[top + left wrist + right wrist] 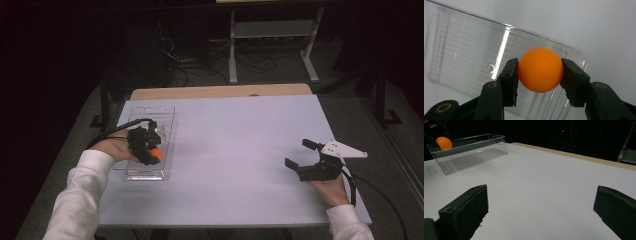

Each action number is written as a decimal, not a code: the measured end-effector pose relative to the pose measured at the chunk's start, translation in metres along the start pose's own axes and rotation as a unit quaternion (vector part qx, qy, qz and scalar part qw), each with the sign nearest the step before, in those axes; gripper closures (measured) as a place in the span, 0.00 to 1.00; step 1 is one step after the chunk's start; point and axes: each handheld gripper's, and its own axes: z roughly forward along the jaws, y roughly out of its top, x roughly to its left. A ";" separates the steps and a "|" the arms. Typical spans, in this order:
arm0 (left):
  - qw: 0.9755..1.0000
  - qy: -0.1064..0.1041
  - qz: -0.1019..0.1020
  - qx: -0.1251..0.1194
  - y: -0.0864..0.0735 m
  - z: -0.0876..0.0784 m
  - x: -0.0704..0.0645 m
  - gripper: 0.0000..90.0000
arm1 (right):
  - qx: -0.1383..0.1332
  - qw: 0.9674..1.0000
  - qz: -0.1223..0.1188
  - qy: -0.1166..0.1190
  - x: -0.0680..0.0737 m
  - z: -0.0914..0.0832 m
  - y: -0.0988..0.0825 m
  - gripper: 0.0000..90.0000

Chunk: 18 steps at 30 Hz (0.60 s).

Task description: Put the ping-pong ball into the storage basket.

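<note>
The white table [235, 150] is the largest thing in the scene, its top a plain sheet with a strip of bare wood along the far edge. Every place below is given from the clear plastic bin [150, 142].

The clear plastic bin is a long, narrow, see-through box that stands on the table's left part, its long side running away from the person. In the right gripper view the clear plastic bin [471, 150] shows upright walls and an open top.

The right gripper [300, 154] rests well apart from the bin, far over toward the table's right edge, held in the person's right hand [332, 191]. Its jaws stand wide apart with nothing but bare table between them, as the right gripper view [541, 212] shows.

The left gripper [152, 152] hangs over the near end of the bin, held in the person's left hand [116, 149] with a white sleeve behind it. Its jaws are clamped on the orange ball [540, 69], one pad pressing on each side.

The orange ball [157, 153] is the smallest thing. It sits above the bin's near end, over the open top, with the ribbed floor of the bin [469, 60] seen beneath it.
</note>
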 end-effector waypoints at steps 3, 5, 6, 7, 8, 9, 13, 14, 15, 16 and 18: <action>1.000 -0.001 0.001 0.003 0.000 0.003 0.001 0.57 | 0.001 1.000 0.000 0.000 0.000 0.000 0.000 0.00; 1.000 -0.002 0.000 0.004 -0.001 0.004 0.000 0.57 | 0.001 1.000 0.000 0.000 0.000 0.000 0.000 0.00; 1.000 -0.002 0.001 0.005 0.000 0.005 0.001 0.57 | 0.001 1.000 0.000 0.000 0.000 0.000 0.000 0.00; 1.000 -0.003 0.002 0.005 0.000 0.006 0.001 0.57 | 0.001 1.000 0.000 0.000 0.000 0.000 0.000 0.00; 1.000 -0.004 0.002 0.005 0.000 0.006 0.000 0.57 | 0.001 1.000 0.000 0.000 0.000 0.000 0.000 0.00; 1.000 -0.005 0.000 0.003 0.001 0.007 0.000 0.57 | 0.001 1.000 0.000 0.000 0.000 0.000 0.000 0.00; 1.000 -0.006 0.001 0.001 0.001 0.009 0.000 0.57 | 0.002 1.000 0.000 0.000 0.000 0.000 0.000 0.00; 1.000 -0.008 0.001 0.002 0.001 0.010 0.000 0.57 | 0.001 1.000 0.000 0.000 0.000 0.000 0.000 0.00; 1.000 -0.008 0.002 0.003 0.001 0.011 0.000 0.57 | 0.002 1.000 -0.001 -0.001 0.000 0.000 0.000 0.00; 1.000 -0.009 0.002 0.003 0.000 0.012 0.001 0.57 | 0.002 1.000 -0.001 -0.001 0.000 0.000 0.000 0.00; 1.000 -0.010 0.000 0.003 0.000 0.013 0.001 0.57 | 0.002 1.000 -0.001 0.000 0.000 0.000 0.000 0.00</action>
